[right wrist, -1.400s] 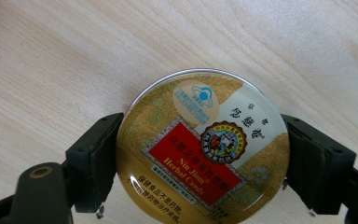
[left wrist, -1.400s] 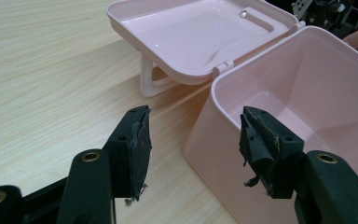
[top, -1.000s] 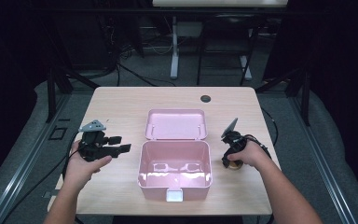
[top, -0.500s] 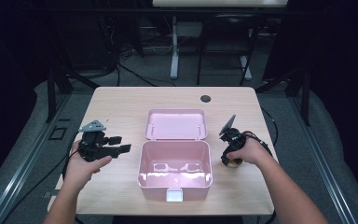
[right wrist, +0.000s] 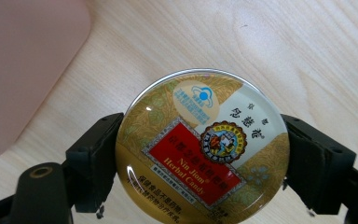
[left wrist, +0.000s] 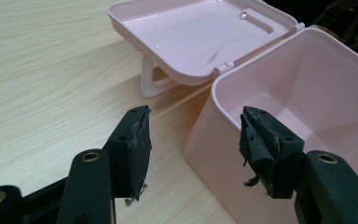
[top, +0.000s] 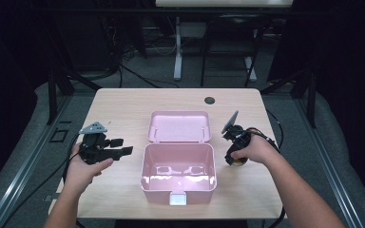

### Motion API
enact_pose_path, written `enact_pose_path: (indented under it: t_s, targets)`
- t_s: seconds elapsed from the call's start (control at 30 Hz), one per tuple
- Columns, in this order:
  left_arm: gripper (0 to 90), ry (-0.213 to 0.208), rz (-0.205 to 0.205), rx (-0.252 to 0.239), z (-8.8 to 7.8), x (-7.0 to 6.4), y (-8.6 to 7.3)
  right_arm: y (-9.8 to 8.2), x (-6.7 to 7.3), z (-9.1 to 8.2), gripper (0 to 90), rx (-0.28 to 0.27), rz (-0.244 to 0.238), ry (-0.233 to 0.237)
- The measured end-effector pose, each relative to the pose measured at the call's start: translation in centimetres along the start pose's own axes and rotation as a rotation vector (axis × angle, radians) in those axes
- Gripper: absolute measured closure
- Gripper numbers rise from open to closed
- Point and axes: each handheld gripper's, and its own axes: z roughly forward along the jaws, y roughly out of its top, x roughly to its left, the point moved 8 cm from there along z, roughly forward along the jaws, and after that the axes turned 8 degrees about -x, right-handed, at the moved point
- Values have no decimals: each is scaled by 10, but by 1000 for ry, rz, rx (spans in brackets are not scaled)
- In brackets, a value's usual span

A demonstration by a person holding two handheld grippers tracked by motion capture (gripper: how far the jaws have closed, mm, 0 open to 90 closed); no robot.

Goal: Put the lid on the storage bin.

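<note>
here the right claw (right wrist: 200, 163) sits clamped on the candy tin (right wrist: 200, 144), the left claw (left wrist: 193, 147) apart beside the pink box (top: 178, 183).

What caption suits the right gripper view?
Right gripper clasping a round herbal candy tin above the wooden table.

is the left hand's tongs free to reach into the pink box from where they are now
Probably yes. The left tongs stand open beside the pink box, whose lid is swung back, leaving the top open. The right tongs hold a candy tin off to the other side.
</note>
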Motion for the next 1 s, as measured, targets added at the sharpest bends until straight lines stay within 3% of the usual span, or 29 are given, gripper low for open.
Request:
enact_pose_path:
  t_s: [0.43, 1.0]
  targets:
    - [430, 1, -1, -3, -1, 1, 0, 7, 7, -17, 195, 5, -53, 4]
    - [430, -2, 6, 0, -1, 0, 0, 18, 24, -52, 195, -3, -117, 16]
